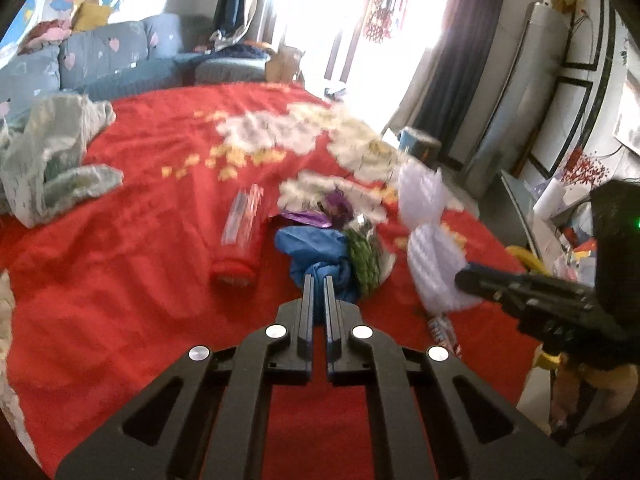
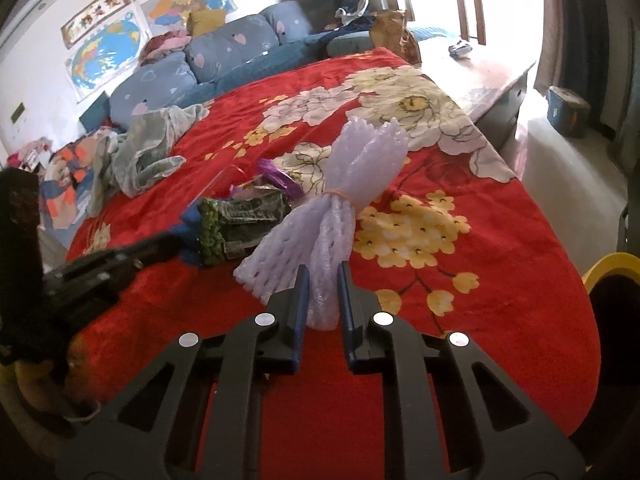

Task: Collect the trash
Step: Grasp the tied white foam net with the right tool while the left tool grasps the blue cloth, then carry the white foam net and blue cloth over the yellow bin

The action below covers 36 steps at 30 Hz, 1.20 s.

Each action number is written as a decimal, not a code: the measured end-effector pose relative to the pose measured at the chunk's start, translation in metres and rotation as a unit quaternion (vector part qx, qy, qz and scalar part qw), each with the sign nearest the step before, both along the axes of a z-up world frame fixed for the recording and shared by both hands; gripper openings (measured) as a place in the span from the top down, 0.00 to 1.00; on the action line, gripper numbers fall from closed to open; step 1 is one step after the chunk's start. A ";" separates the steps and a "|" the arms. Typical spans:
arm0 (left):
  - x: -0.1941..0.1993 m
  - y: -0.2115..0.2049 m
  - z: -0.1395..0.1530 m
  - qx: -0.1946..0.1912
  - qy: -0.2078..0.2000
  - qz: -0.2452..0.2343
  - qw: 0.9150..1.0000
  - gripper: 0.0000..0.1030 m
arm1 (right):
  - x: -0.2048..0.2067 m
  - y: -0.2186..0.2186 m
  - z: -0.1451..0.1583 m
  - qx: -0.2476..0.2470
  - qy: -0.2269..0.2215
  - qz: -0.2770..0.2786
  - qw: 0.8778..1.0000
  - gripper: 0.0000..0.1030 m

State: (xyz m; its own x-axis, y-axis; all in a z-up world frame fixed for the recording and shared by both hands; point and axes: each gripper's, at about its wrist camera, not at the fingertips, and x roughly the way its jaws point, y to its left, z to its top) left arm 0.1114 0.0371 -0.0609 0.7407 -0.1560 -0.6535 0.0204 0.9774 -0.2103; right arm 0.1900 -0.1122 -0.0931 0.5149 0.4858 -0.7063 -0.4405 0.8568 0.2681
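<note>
Trash lies on a red flowered blanket (image 1: 120,320). My left gripper (image 1: 318,280) is shut on a crumpled blue bag (image 1: 316,248). Beside the bag lie a green patterned wrapper (image 1: 366,260), a purple wrapper (image 1: 320,212) and a clear bottle with a red cap (image 1: 240,240). My right gripper (image 2: 322,272) is shut on a white foam net bundle (image 2: 340,200) tied with a rubber band, and holds it above the blanket. The bundle (image 1: 428,248) and right gripper (image 1: 464,278) also show in the left wrist view. The left gripper shows in the right wrist view (image 2: 172,240) at the blue bag (image 2: 192,236).
A grey-green cloth (image 1: 52,160) lies at the blanket's left. A blue sofa with cushions (image 2: 224,52) stands behind. A yellow bin rim (image 2: 612,264) is at the right edge. A small printed wrapper (image 1: 442,328) lies near the blanket's right edge. A blue box (image 2: 568,110) stands on the floor.
</note>
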 end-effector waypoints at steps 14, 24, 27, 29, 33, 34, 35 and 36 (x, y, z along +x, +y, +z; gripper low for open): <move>-0.018 -0.003 0.061 -0.013 -0.079 -0.008 0.997 0.96 | -0.002 -0.024 0.023 0.017 -0.036 -0.024 0.999 0.91; -0.019 -0.023 0.072 -0.022 -0.094 -0.029 0.995 0.96 | -0.005 -0.041 0.040 0.025 -0.060 -0.039 0.997 0.91; -0.018 -0.031 0.073 -0.022 -0.098 -0.037 0.994 0.96 | -0.006 -0.048 0.044 0.028 -0.065 -0.044 0.997 0.91; -0.017 -0.037 0.072 -0.021 -0.098 -0.043 0.994 0.96 | -0.007 -0.053 0.046 0.029 -0.068 -0.049 0.996 0.91; -0.015 -0.051 0.071 -0.020 -0.097 -0.058 0.993 0.96 | -0.008 -0.065 0.050 0.033 -0.072 -0.061 0.995 0.91; -0.014 -0.054 0.071 -0.020 -0.097 -0.062 0.993 0.96 | -0.008 -0.068 0.051 0.034 -0.073 -0.063 0.995 0.91; -0.013 -0.057 0.071 -0.020 -0.097 -0.065 0.993 0.96 | -0.008 -0.073 0.052 0.035 -0.075 -0.068 0.994 0.91; -0.012 -0.060 0.071 -0.020 -0.096 -0.069 0.993 0.96 | -0.009 -0.077 0.053 0.036 -0.076 -0.071 0.994 0.91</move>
